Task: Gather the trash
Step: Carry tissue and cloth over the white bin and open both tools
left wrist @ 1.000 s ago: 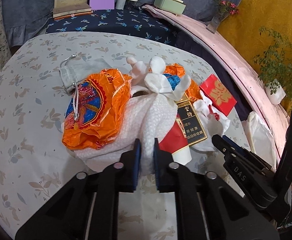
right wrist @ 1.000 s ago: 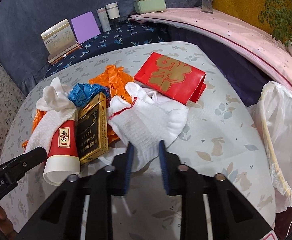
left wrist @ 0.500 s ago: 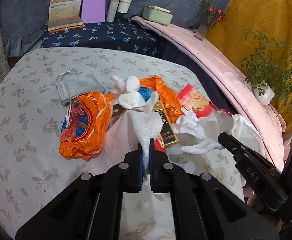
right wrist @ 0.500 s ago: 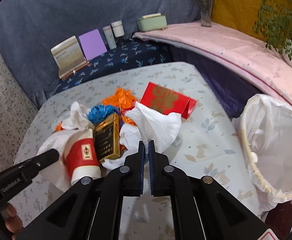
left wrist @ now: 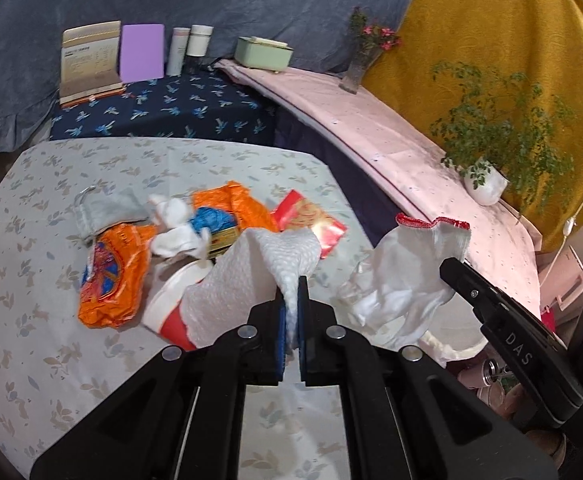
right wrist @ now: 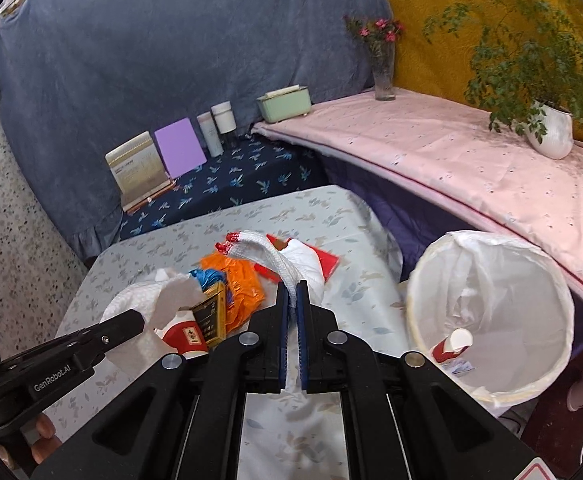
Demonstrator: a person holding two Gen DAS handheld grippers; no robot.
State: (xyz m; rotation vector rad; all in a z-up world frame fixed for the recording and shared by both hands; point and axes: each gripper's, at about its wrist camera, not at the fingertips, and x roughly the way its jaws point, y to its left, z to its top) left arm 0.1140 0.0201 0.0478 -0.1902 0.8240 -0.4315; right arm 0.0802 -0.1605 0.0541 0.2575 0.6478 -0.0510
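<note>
My left gripper (left wrist: 290,298) is shut on a white paper towel (left wrist: 247,280), which hangs lifted above the floral table (left wrist: 31,240). My right gripper (right wrist: 291,300) is shut on a white glove with a red cuff (right wrist: 291,258), also lifted; the glove (left wrist: 407,276) dangles from the right gripper (left wrist: 451,268) in the left wrist view. On the table lie an orange plastic bag (left wrist: 115,272), a red and white paper cup (left wrist: 171,316), a gold cigarette box (right wrist: 211,316), a blue crumple (left wrist: 211,218), white tissue (left wrist: 175,226) and a red envelope (left wrist: 311,224).
A bin with a white liner (right wrist: 539,280) stands right of the table, a red cup (right wrist: 451,344) inside. A grey pouch (left wrist: 107,210) lies at the table's far left. Books, bottles and a green box (right wrist: 285,102) line the back; a vase and a potted plant (right wrist: 551,132) stand on the pink ledge.
Both grippers went from open to shut, the left on the paper towel and the right on the glove. Both rose and pulled back, lifting these off the pile and baring the cup.
</note>
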